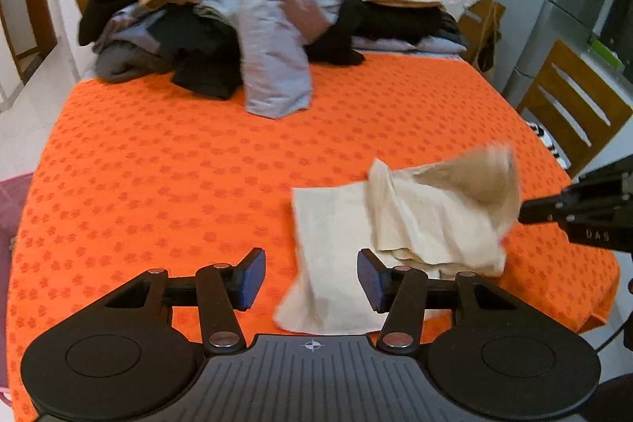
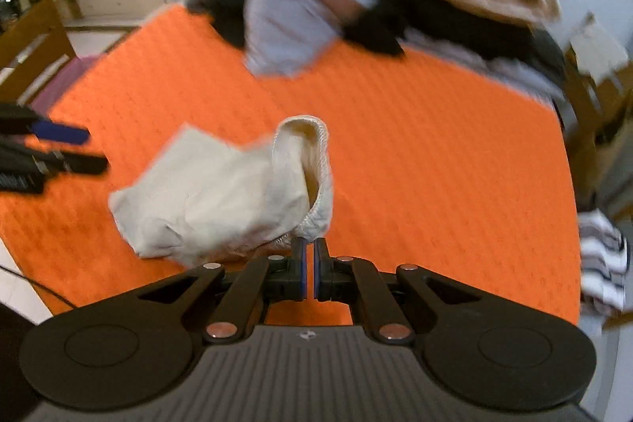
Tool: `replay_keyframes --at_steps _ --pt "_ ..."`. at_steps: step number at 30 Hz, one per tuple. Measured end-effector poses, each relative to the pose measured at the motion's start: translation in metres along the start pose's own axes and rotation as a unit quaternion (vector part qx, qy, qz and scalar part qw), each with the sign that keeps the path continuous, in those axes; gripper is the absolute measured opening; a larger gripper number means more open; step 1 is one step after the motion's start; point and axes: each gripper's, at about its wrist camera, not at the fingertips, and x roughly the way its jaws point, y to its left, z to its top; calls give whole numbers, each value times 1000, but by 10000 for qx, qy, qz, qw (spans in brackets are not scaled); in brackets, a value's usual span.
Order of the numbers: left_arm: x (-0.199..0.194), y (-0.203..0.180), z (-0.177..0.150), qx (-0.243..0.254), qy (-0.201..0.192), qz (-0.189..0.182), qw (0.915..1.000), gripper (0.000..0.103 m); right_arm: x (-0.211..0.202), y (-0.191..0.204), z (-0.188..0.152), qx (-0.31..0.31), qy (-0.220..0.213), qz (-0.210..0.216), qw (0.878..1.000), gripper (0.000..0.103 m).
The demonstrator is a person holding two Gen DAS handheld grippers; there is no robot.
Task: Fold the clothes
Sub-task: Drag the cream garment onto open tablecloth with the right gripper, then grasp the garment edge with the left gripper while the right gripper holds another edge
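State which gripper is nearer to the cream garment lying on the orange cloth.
Right. The right gripper is shut on the cream garment at its ribbed edge, lifting it. The left gripper is open, just short of its near edge, not touching.

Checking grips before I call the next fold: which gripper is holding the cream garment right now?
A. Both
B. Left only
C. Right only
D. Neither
C. The right gripper has its jaws pinched shut on the ribbed hem of the cream garment, lifting that edge off the orange tablecloth, while the left gripper stands wide open with nothing between its pads.
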Motion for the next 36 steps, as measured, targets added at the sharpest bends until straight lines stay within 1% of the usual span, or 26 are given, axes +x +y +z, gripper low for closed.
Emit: replay_keyframes --at_steps 1,4,7,10,12,14,17,23,27,28,30,31,33,34,36 --pt "2 -6 1 24 11 4 10000 54 1 -8 -8 55 73 -17 10000 4" --pt "10 -27 -2 303 81 -90 9995 55 -1 -26 -30 147 141 -105 9997 4" --pt "17 -48 -5 588 152 -188 9980 55 -10 -36 -42 118 31 -8 9999 6" --pt "29 -58 -7 672 269 -171 9972 55 -19 -41 -44 -64 -177 320 9993 8" --pt "34 -59 -8 663 323 -111 9972 55 -21 -38 -43 -278 -276 537 9978 13" --pt "38 -58 -12 663 353 50 9972 57 -18 -33 -43 -537 -301 741 9954 24" --pt "39 -53 -18 610 412 310 9968 62 -9 -22 -39 -815 -249 966 9917 31" --pt "37 -35 -33 313 508 809 9949 65 16 -11 -35 -993 -111 1207 9876 33" --pt "37 -25 -37 147 459 1065 9931 64 32 -4 -34 -1055 34 1258 9864 33" --pt "38 -22 -37 124 452 1066 9932 63 36 -2 -33 -1062 87 1267 9862 33" --pt "39 -19 -36 121 423 991 9941 56 42 1 -31 -1043 157 1306 9858 33" --pt "39 -19 -36 125 405 908 9950 53 45 2 -30 -1028 182 1315 9858 33" --pt "40 -19 -35 110 383 724 9966 45 49 2 -29 -985 233 1306 9863 33" --pt "41 -19 -35 88 382 624 9973 43 51 2 -28 -966 257 1294 9865 33" --pt "43 -18 -34 16 422 461 9980 30 54 2 -27 -964 316 1245 9870 32"
